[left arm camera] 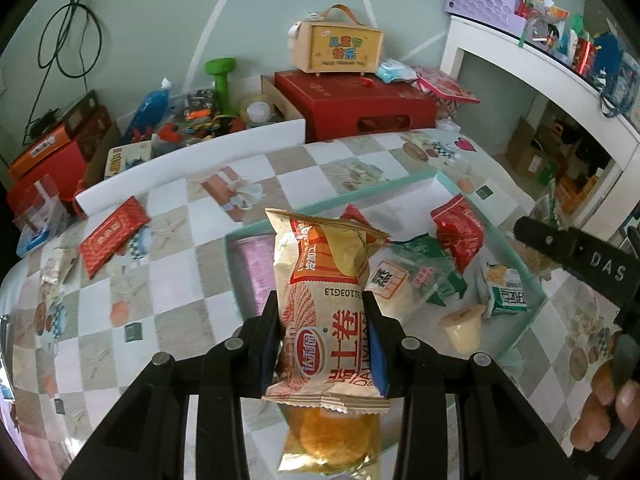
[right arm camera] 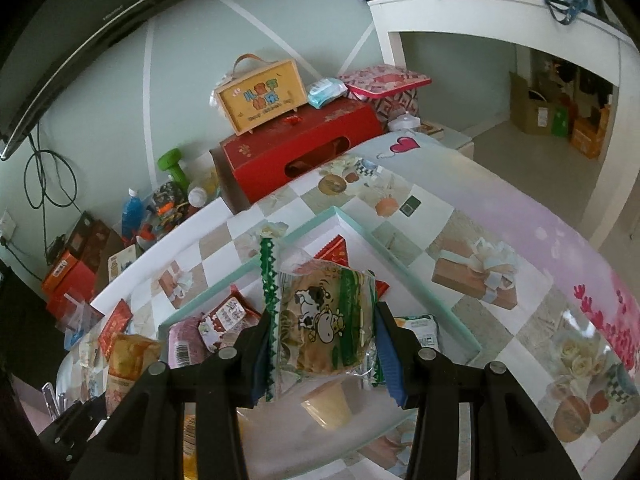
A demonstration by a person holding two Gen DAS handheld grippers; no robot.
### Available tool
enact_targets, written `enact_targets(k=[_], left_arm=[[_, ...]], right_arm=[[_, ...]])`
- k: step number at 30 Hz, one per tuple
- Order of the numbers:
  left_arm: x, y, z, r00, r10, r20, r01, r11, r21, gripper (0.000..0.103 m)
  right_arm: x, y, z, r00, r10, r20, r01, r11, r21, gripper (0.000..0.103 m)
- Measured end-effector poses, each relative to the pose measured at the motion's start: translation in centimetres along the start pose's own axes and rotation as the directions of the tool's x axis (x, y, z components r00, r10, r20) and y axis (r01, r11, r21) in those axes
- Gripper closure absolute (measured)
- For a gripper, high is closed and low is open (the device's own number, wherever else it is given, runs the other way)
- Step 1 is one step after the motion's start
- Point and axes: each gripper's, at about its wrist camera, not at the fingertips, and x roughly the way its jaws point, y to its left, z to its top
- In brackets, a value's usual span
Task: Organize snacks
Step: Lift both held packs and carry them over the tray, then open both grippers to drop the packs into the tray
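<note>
My left gripper (left arm camera: 325, 320) is shut on a tan and orange cake-roll packet (left arm camera: 320, 300), held upright above the near-left edge of the shallow mint-rimmed tray (left arm camera: 340, 196). My right gripper (right arm camera: 320, 328) is shut on a clear packet with green edges and a cow cartoon (right arm camera: 316, 320), held above the same tray (right arm camera: 420, 276). In the tray lie a red packet (left arm camera: 458, 236), a green packet (left arm camera: 428, 268), a pudding cup (left arm camera: 462, 330), a small green-white packet (left arm camera: 505, 290) and a purple packet (left arm camera: 256, 268). The right gripper's body shows in the left wrist view (left arm camera: 580, 264).
A red packet (left arm camera: 114, 238) lies on the checkered tablecloth left of the tray. Another orange snack packet (left arm camera: 332, 440) lies under my left gripper. Behind the table stand a red box (left arm camera: 356, 104), a yellow handled box (left arm camera: 340, 46), a green dumbbell (left arm camera: 220, 80) and cluttered boxes. White shelving (left arm camera: 520, 56) is right.
</note>
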Motion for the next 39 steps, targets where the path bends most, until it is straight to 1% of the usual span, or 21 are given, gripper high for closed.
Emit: enact_targets(k=[6,16,22,29,34,36,38,39], left_arm=[[1.4,-0.6,-0.1,1.0,-0.004,-0.015,0.005,1.0,0.011,0.064],[2.5,-0.6,-0.2,1.0,-0.001,-0.025,0.001,1.0,0.008,0.064],[2.9,-1.1,-0.2,1.0,-0.009,-0.024,0.009,1.0,0.024,0.064],[3.8,-1.5,-0.4,0.999,-0.008,-0.048,0.01,0.999,0.036,0.064],[3.9,-1.6,-0.5,0.999,-0.007,-0.051,0.008,0.999,0.035,0.064],[3.8,-1.6,-0.4,0.999,-0.008,-0.049,0.01,1.0,0.029,0.061],[3.7,-1.5,-0.4,0.999,-0.004,-0.048,0.006,1.0,0.03,0.055],[3.7,-1.5,-0.4,0.999,-0.003,-0.048,0.005,1.0,0.031,0.053]], right_arm=[[1.6,0.0,-0.5,0.999,-0.001,-0.047,0.001,1.0,-0.004,0.054],[3.8,1.1,-1.3,0.993,0.022,-0.116,-0.026,0.999,-0.036,0.054],[4.5,1.2,-1.6,0.99,0.017,-0.143,-0.023,0.999,-0.042,0.054],[4.9,1.4,-1.8,0.988,-0.012,-0.152,0.002,0.998,-0.061,0.052],[5.0,1.8,-2.0,0.986,-0.007,-0.166,-0.006,0.997,-0.078,0.052],[4.9,1.9,-2.0,0.986,-0.009,-0.165,-0.005,0.996,-0.084,0.052],[4.9,2.0,-2.0,0.986,-0.007,-0.164,-0.008,0.996,-0.088,0.05],[4.9,2.0,-2.0,0.986,-0.007,-0.164,-0.007,0.996,-0.088,0.048]])
